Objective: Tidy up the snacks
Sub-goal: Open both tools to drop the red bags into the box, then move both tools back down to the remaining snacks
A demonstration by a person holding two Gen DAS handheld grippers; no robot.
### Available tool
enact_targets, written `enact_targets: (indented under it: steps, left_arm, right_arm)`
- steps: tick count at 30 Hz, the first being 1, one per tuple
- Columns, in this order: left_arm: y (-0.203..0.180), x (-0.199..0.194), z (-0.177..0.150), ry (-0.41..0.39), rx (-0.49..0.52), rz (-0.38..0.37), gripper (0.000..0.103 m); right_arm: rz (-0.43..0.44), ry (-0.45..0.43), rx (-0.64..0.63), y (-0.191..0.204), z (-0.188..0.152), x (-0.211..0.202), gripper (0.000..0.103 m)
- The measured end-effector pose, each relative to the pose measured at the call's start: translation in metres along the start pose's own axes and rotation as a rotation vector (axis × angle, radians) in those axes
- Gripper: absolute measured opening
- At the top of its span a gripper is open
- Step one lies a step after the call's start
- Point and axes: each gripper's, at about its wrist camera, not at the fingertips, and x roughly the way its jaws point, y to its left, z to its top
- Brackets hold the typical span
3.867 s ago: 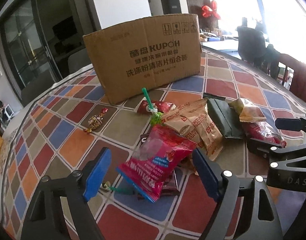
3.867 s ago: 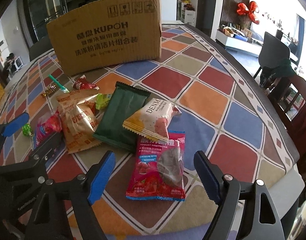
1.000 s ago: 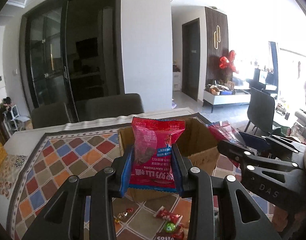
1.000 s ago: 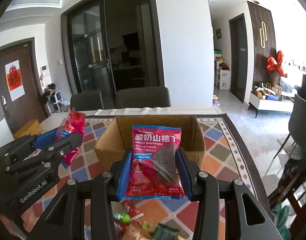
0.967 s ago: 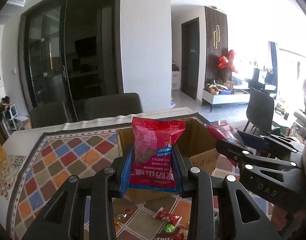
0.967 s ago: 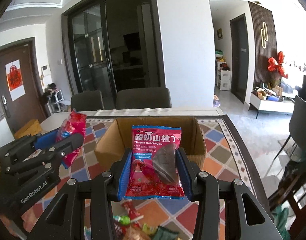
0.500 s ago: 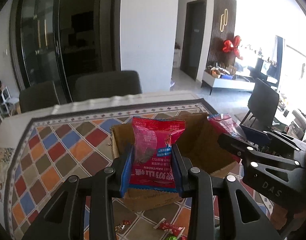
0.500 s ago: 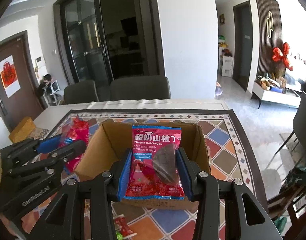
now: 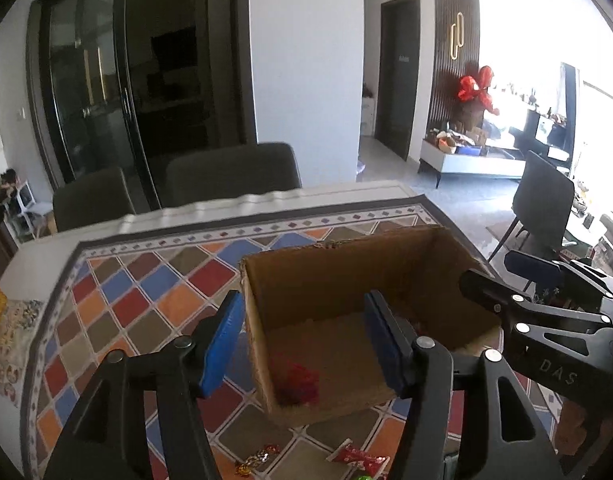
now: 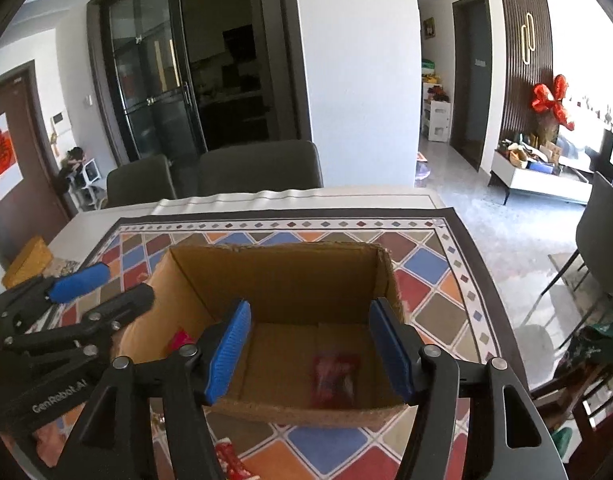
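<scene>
Both packets that we held a second ago are out of the jaws; both grippers have just been opening, nothing between the pads.

We see the left gripper [image 9: 302, 342] spread at lower centre of its view, blue pads apart, over the box [image 9: 330, 264]. A blurred red packet [image 9: 296, 384] lies in the box, lower centre of the frame, near the front left corner.

We see the right gripper [image 10: 310, 350] spread too, lower centre of its view, over the same box [image 10: 282, 276]. Another blurred red packet [image 10: 334, 376] is inside, lower centre, right of middle on the box floor. A red bit [image 10: 180, 338] shows at the left inner wall; we cannot tell what it is.

Box sits on the checkered cloth [image 10: 434, 292]. Loose candies [image 9: 258, 458] and a small red wrapper [image 9: 360, 460] lie on the cloth at the bottom edge of the left view, in front of the box. Two chairs [image 10: 258, 172] stand behind the table, centre of frame.
</scene>
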Motion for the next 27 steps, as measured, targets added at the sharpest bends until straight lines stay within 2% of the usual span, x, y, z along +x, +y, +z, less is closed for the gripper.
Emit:
enact_targets:
  steps: [5, 13, 22, 27]
  left_arm:
    - [-0.006, -0.034, -0.011, -0.067, 0.019, 0.009, 0.067]
    - [-0.019, -0.086, -0.039, -0.142, 0.018, -0.028, 0.069]
    - [-0.033, -0.114, -0.068, -0.161, 0.036, -0.068, 0.072]
    - [-0.042, -0.119, -0.092, -0.135, 0.033, -0.102, 0.072]
  right_arm:
    - [-0.004, -0.047, -0.013, 0.004, -0.012, -0.029, 0.063]
    - [-0.002, -0.121, -0.006, 0.006, -0.038, -0.079, 0.063]
    - [-0.002, -0.157, 0.030, 0.002, -0.073, -0.116, 0.063]
    - [-0.009, -0.148, 0.038, -0.001, -0.097, -0.125, 0.063]
